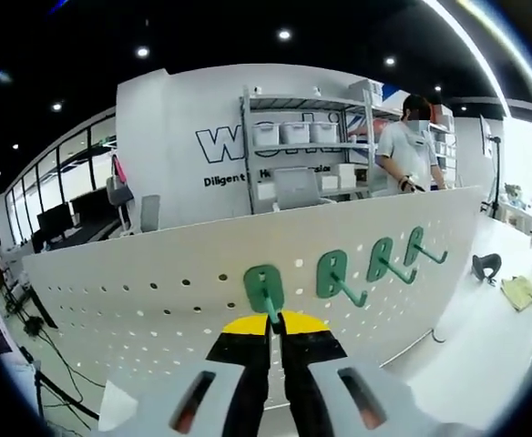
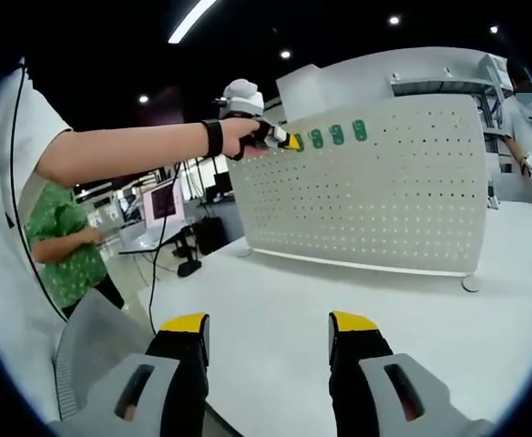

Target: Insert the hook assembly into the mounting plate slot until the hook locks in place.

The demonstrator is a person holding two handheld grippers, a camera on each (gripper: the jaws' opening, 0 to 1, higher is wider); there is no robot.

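Observation:
A white pegboard mounting plate (image 1: 157, 282) stands upright on the table. Three green hooks (image 1: 389, 259) hang on it in a row toward the right. My left gripper (image 1: 274, 324) is shut on the prong of a further green hook (image 1: 263, 289), whose back plate lies against the board at the row's left end. In the right gripper view the same pegboard (image 2: 384, 191) stands across the table, the green hooks (image 2: 337, 135) show near its top left, and the left gripper (image 2: 280, 138) is at them in a person's hand. My right gripper (image 2: 268, 330) hangs open over the table, holding nothing.
A white table (image 2: 284, 300) carries the board. A black object (image 1: 486, 266) and a yellow-green cloth (image 1: 520, 291) lie to the right. A person (image 1: 410, 146) stands behind the board by shelves with bins (image 1: 293, 133). Another person in green (image 2: 61, 246) stands at left.

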